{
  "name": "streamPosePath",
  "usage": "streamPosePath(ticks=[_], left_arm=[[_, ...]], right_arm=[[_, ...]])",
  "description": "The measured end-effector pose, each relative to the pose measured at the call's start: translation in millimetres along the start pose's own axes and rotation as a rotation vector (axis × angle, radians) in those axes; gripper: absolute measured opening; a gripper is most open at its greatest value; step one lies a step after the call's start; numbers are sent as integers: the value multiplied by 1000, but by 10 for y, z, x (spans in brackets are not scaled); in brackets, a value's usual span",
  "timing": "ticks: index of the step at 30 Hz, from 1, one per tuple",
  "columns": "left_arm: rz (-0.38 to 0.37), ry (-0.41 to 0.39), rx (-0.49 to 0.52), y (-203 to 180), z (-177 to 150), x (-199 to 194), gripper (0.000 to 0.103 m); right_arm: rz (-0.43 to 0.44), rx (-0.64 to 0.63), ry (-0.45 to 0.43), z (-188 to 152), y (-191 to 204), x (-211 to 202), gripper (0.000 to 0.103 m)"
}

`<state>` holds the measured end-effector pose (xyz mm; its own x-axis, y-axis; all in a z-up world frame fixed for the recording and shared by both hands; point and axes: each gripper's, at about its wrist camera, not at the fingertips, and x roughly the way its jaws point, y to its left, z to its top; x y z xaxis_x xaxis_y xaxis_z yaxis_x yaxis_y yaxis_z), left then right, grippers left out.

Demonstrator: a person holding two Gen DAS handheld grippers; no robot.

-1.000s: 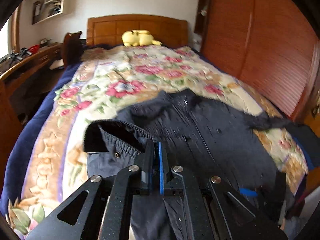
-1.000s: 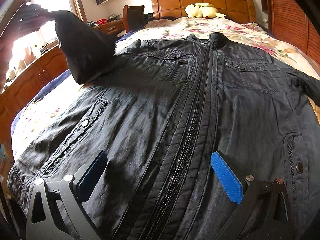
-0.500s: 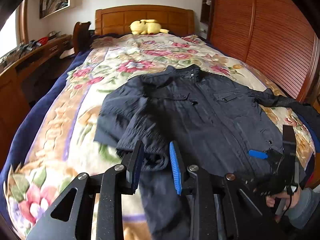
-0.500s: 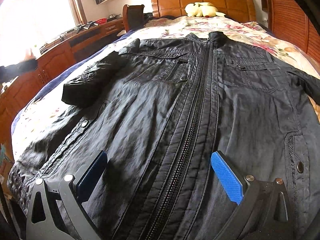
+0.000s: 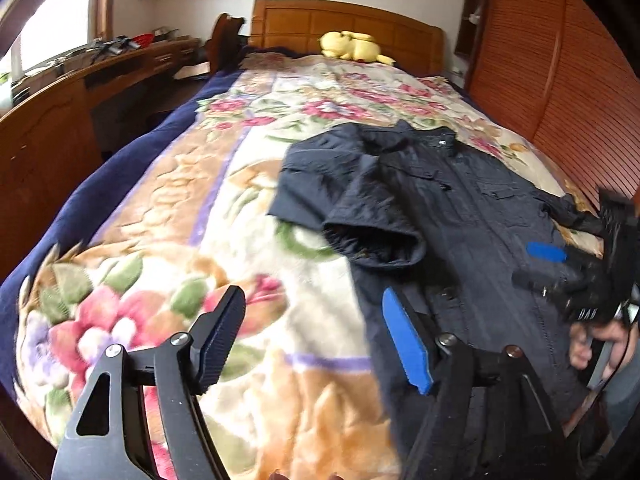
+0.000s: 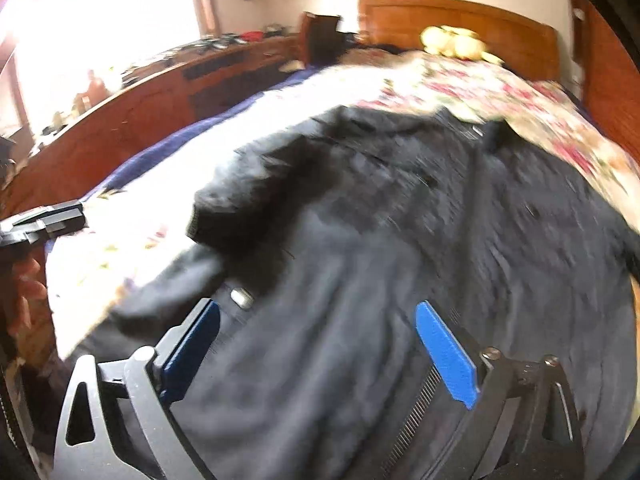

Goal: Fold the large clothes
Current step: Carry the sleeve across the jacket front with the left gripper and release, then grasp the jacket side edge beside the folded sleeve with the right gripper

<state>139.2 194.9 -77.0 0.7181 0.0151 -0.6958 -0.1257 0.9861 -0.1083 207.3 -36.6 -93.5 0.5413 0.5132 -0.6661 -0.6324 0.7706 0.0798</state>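
A dark navy jacket (image 5: 460, 216) lies front up on the floral bedspread (image 5: 208, 216), zipped, collar toward the headboard. Its left sleeve (image 5: 372, 220) is folded in across the chest, cuff open toward me. My left gripper (image 5: 316, 344) is open and empty, above the bedspread just left of the jacket's hem. My right gripper (image 6: 320, 348) is open and empty, low over the jacket's lower front (image 6: 360, 280); it also shows in the left wrist view (image 5: 560, 264) at the jacket's right side. The right wrist view is motion-blurred.
A yellow plush toy (image 5: 352, 46) lies by the wooden headboard (image 5: 344, 20). A wooden desk (image 5: 80, 92) with clutter runs along the left of the bed. A slatted wooden wardrobe (image 5: 560, 80) stands close on the right.
My left gripper let go of the sleeve, opened wide, and moved back and left off the jacket. The sleeve now rests folded on the chest. My right gripper swung left, still open.
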Motion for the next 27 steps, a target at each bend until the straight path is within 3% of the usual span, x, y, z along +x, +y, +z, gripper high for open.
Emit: streamPosePath(ticks=[5,10,13,15,17,21,27], left_arm=[[25,-9,-21,158,-63,-81,76],[47,-14,-33,277,-128,-146,76],[51,-13,-44,317,-170,-163,76],[52,-10,-47,329,-201,-162,76],[50,-7,-50,328,-221,-154,76],[35,-5,-49,286,-232,-120,76],[-10,-5,-22,79,-191,-64,77]], right_arm=[[83,-104,-1,411,374,271,80],[108,-193,47,636,701,695,67],[84,-227,87,707,749,964,50],[66,-242,114,720,748,1097,24],[48,-253,123,747,701,1166,8],[37,-234,58,791,564,984,4],[28,-69,-54,641,7,380,2]])
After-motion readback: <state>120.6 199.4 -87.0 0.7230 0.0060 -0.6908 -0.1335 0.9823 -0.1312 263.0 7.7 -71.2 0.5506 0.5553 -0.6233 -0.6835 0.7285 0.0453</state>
